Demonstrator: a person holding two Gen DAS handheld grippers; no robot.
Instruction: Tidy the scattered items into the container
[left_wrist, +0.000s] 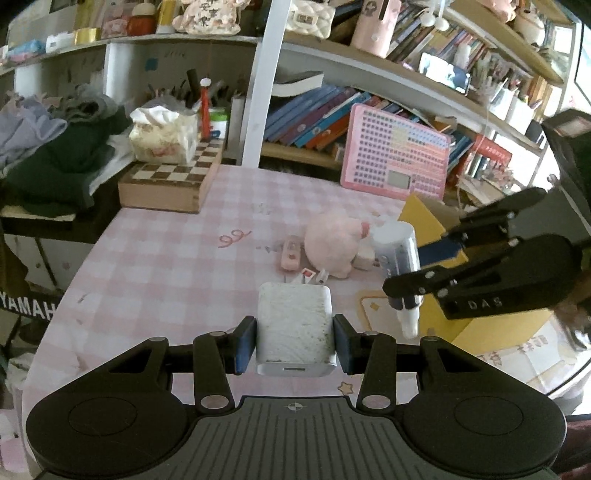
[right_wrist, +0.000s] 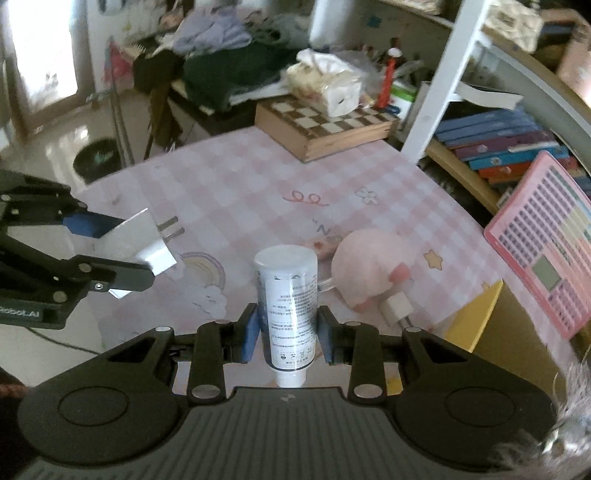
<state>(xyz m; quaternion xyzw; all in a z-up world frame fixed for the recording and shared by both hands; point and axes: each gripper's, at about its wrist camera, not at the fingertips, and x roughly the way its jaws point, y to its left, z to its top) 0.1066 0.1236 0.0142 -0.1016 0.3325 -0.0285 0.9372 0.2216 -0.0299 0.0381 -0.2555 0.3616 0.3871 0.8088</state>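
left gripper (left_wrist: 294, 338) clenched on white charger plug (left_wrist: 294, 326), lifted over pink checked tablecloth (left_wrist: 166, 258) | right gripper (right_wrist: 287, 334) grasping white tube (right_wrist: 287, 306), cap toward camera; above table | yellow container (left_wrist: 424, 218) just beyond pink plush toy (left_wrist: 334, 245)

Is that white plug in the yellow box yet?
Out. The white plug is held in the left hand-held gripper above the tablecloth, away from the yellow box.

Our right claw (right_wrist: 288, 334) clamps a white tube (right_wrist: 287, 302), cap end toward the camera. At left, our left claw (right_wrist: 122, 254) grips a white charger plug (right_wrist: 147, 245) above the pink checked worktop (right_wrist: 240, 192). A pink plush (right_wrist: 369, 269) lies just beyond the tube.
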